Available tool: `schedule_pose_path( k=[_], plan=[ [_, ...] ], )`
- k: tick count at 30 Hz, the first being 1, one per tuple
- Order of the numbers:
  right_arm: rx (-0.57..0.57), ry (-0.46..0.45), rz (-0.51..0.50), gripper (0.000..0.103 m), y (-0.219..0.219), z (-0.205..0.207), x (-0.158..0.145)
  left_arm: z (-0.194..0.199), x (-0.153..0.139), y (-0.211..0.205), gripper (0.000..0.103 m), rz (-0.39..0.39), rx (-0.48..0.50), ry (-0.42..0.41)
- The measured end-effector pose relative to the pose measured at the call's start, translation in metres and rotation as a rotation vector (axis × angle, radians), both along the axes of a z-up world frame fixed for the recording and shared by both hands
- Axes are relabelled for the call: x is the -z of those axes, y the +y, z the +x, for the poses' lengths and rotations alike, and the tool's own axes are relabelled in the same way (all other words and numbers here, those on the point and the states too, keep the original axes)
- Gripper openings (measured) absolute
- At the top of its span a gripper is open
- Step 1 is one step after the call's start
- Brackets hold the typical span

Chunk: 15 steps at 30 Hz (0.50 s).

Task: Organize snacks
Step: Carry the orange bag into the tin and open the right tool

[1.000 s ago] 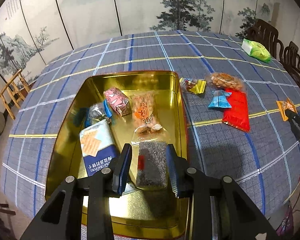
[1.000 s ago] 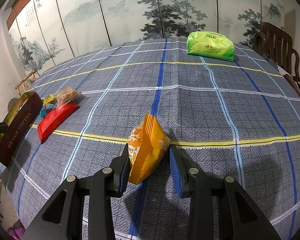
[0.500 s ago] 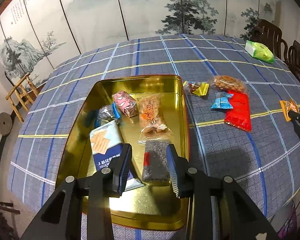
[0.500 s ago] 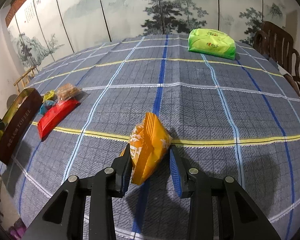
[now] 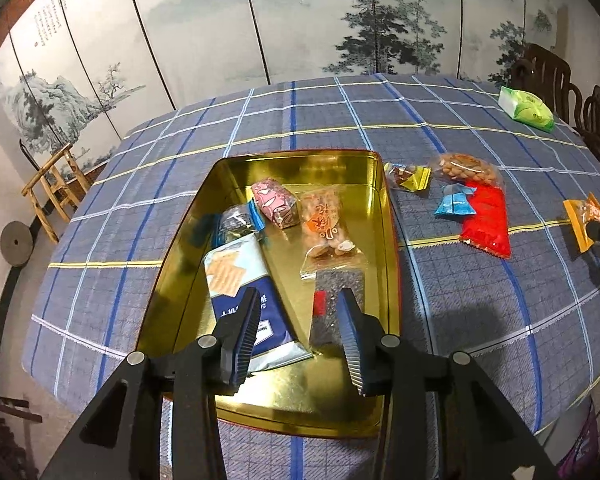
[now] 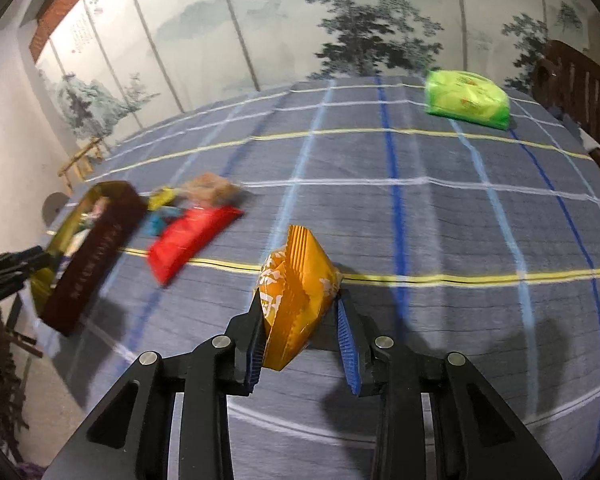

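An orange snack packet [image 6: 298, 292] is gripped in the right gripper [image 6: 302, 344] above the table [image 6: 440, 216] — while the left gripper [image 5: 298, 334], jaws just parting and empty, is held over the dark packet [image 5: 336, 300] in the gold tin [image 5: 388, 240].

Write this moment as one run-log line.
left gripper: open above tin | dark packet: released in tin | right gripper: shut on orange packet, lifted

The left wrist view looks steeply down from close above the gold tin [image 5: 384, 208] on the bench [image 5: 140, 208]. The right wrist view looks down across the bench's right part. Both share the tin [image 6: 96, 248], red packet [image 5: 486, 220] [image 6: 192, 236] and green pack [image 5: 526, 108] [image 6: 466, 98].
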State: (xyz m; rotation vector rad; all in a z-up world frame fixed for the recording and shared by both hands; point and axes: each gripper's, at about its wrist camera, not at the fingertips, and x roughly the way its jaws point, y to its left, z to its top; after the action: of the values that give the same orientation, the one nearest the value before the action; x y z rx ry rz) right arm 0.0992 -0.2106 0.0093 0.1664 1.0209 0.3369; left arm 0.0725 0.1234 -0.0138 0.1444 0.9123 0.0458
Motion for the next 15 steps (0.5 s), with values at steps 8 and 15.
schedule_pose_path(
  k=[8,15],
  plan=[
    [-0.097,-0.029,0.063,0.033,0.054,0.000,-0.028,-0.006,0.004,0.014,0.047,-0.005,-0.027,0.004],
    [-0.205,-0.046,0.112,0.033,0.115,0.007,-0.046,-0.018,0.003,0.036,0.064,0.003,-0.080,-0.008]
  ],
)
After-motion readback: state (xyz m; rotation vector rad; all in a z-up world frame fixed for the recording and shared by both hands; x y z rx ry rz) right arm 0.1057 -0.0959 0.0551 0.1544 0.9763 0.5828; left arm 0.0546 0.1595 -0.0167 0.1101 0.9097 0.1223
